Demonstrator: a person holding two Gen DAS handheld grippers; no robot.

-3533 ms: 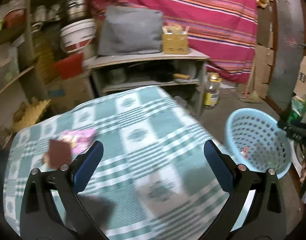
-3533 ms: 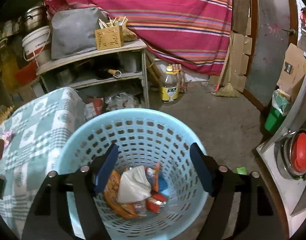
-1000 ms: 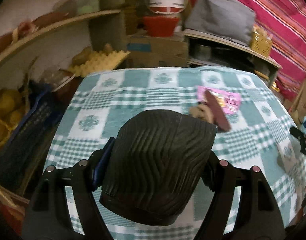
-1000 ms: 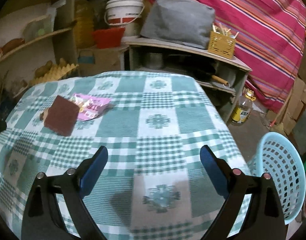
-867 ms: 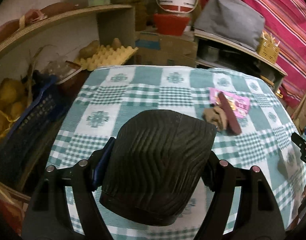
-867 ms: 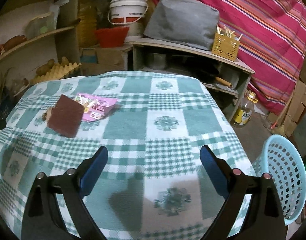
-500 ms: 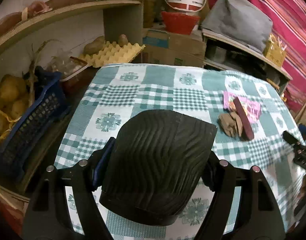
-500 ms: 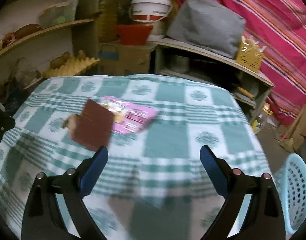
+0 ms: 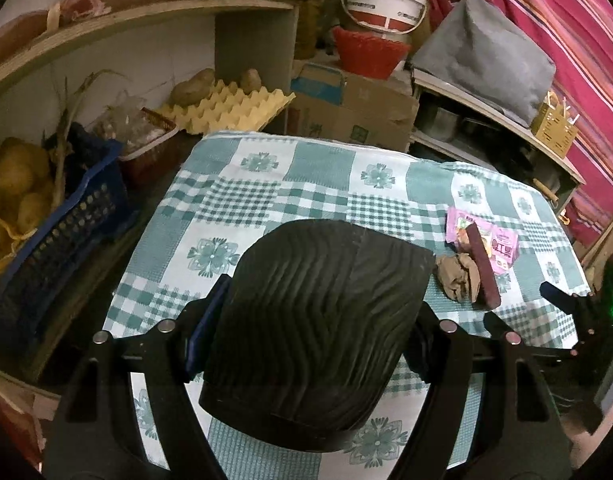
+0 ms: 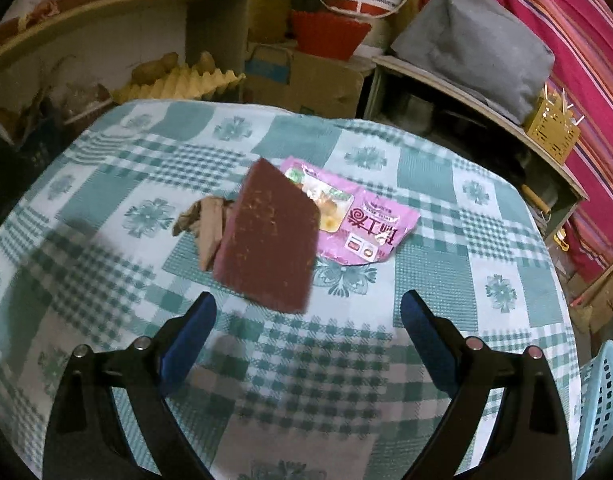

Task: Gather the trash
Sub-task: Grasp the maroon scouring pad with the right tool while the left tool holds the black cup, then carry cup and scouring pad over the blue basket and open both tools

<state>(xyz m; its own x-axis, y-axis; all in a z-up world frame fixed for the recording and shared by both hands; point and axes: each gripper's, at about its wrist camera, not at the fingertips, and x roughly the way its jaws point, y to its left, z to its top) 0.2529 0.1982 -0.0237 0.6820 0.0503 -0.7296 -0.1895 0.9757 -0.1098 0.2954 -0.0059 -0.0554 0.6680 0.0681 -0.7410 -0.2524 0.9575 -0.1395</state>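
Left gripper point(image 9: 312, 320) is seen clamped on a large black ribbed object point(image 9: 314, 320), which fills the space between both fingers and hides much of the table below; what the object is cannot be told. Right gripper point(image 10: 308, 322) is seen with its jaws standing wide and nothing between them, pointed down at the green-and-white checked tablecloth point(image 10: 446, 240).

Trash is noted in one cluster on the cloth, just ahead of the right gripper's fingertips:
- a dark red-brown flat piece point(image 10: 268, 236), tilted, overlapping the other two items;
- a pink snack wrapper point(image 10: 362, 220) partly under its right edge;
- a crumpled brown paper scrap point(image 10: 206, 226) touching its left edge.

From the left wrist view the same cluster is seen to the right of the black object: brown scrap point(image 9: 458, 276), red-brown piece point(image 9: 482, 264) edge-on, pink wrapper point(image 9: 502, 240) behind. One finger of the right gripper point(image 9: 562, 300) is visible near the table's right edge.

A light blue perforated basket point(image 10: 598, 408) is recorded off the table's right side, low in the right wrist view. Its contents cannot be seen.

Behind the table: an egg tray point(image 9: 230, 108), a cardboard box point(image 9: 358, 116), a white bucket point(image 9: 382, 4).
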